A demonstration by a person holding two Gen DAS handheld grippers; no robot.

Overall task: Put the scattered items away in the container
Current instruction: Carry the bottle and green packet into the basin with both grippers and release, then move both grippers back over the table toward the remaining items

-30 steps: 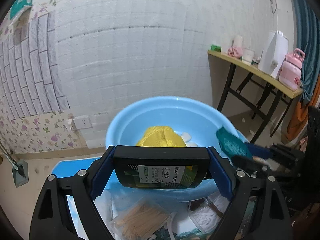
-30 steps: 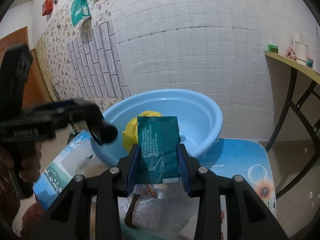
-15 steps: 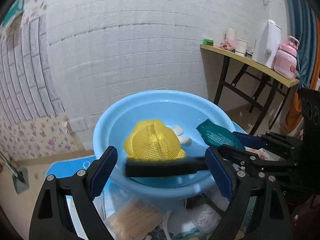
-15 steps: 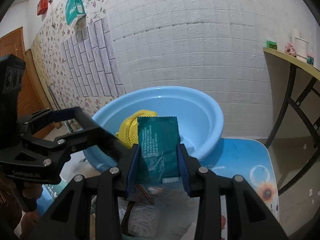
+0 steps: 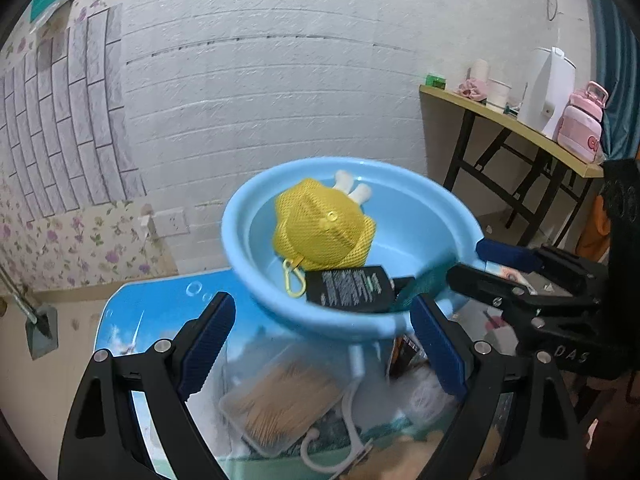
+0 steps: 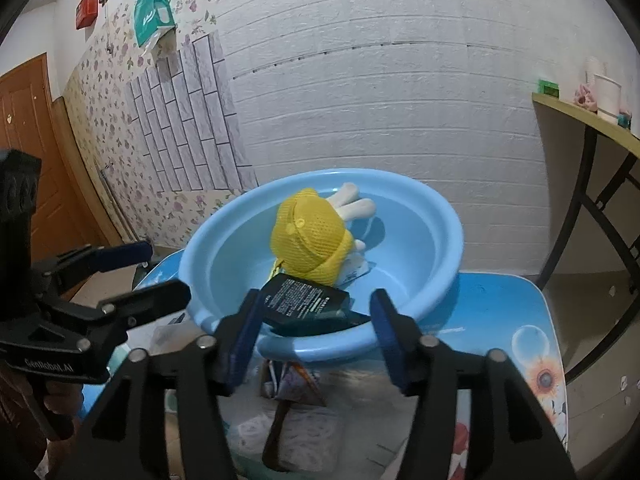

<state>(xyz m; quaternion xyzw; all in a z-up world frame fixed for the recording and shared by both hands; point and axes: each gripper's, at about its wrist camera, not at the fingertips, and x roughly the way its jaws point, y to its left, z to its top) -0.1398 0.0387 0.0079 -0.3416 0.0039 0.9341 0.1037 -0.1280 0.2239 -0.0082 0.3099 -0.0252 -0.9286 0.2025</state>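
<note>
At the left gripper (image 5: 322,344), blue fingers spread wide with nothing between them; likewise at the right gripper (image 6: 316,336), agape and empty. Just beyond both, at frame centre, the basin (image 5: 236,232), with a yellow pouch (image 5: 320,228) toward its far side and a black packet (image 5: 348,288) inside against the near wall, long axis across the frame, label side up. Touching that packet's right end, a green packet (image 5: 424,284) (too blurred to tell whether settled). Nearer than the basin, in the lower centre of the left view, a clear toothpick box (image 5: 284,404) on the table (image 6: 500,308), directly below the gap in the left fingers, long axis slanting from lower left to upper right, one corner toward the camera. Probably next to go in, and closest to the left side: a matter of dipping down and twisting so as to close across the short side rather than along the slant. Under the right gripper, at lower centre of its view, dark wrappers (image 6: 296,384), outlines too smeared to read an axis.
</note>
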